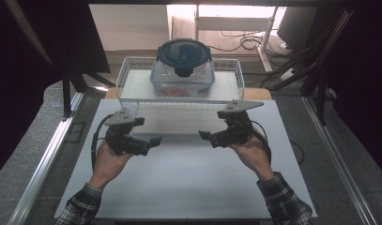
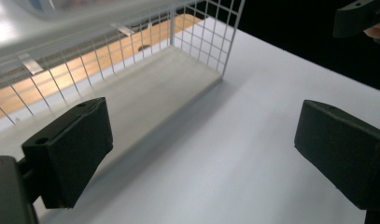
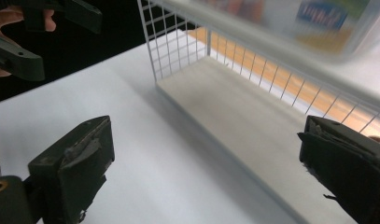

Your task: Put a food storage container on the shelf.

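A white table (image 1: 188, 178) fronts a wire rack (image 1: 132, 101); atop the rack sits a lidded container (image 1: 183, 68). Before the rack, the left gripper (image 1: 153, 140) and right gripper (image 1: 205, 136) hang wide open, empty. Both gripper views show the rack's lower shelf ahead: a low reach risks snagging its wire.

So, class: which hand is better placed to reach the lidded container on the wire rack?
Neither clearly. Left tongs and right tongs both hang open, apart from the rack, on either side of the container; the right looks marginally nearer.
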`<state>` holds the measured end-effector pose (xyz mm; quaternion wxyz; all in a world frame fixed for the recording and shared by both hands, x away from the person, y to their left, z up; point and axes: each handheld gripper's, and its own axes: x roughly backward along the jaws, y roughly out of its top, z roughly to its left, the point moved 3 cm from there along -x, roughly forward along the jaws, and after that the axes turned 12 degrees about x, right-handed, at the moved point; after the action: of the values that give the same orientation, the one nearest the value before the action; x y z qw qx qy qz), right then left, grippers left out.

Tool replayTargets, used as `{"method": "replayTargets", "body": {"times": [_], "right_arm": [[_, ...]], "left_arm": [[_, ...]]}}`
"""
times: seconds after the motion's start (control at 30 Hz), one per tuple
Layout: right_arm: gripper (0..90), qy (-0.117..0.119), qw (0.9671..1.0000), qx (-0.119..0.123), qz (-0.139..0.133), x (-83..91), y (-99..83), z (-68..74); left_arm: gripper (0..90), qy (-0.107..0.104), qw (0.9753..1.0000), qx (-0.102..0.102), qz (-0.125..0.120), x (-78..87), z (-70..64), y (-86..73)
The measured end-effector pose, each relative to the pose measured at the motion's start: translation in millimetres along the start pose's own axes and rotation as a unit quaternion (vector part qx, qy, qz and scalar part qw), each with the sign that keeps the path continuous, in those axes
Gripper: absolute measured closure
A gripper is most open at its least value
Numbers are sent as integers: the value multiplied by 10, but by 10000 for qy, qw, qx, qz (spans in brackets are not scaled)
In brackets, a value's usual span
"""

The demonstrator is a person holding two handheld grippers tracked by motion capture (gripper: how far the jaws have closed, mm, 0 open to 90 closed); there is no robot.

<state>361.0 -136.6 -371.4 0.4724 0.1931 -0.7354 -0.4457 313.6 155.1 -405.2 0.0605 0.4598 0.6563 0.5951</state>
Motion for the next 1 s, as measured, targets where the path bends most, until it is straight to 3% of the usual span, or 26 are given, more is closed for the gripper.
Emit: {"method": "replayTargets", "body": {"times": [0.23,0.43,0.5,0.73,0.87,0.93,1.0], "right_arm": [[26,-2,10000,29,5,-4,-321,181],[20,32,9999,-106,-6,-10,-637,285],[18,42,9999,-156,19,-28,-756,309],[9,-58,9996,-131,255,-115,-1113,413],[9,-159,9993,-10,334,-136,-1258,475],[9,-186,9990,28,413,-151,-1337,495],[9,-180,9985,-20,517,-178,-1412,503]], "left_arm": [[32,29,10000,25,32,-43,-19,-378],[32,-1,9999,56,127,-94,-25,-673],[31,44,9999,26,134,-97,-16,-776],[35,110,9995,206,201,-156,76,-1106],[36,177,9974,341,615,-322,172,-1350],[35,282,9964,272,752,-366,181,-1385],[32,310,9965,229,737,-380,170,-1375]]}}
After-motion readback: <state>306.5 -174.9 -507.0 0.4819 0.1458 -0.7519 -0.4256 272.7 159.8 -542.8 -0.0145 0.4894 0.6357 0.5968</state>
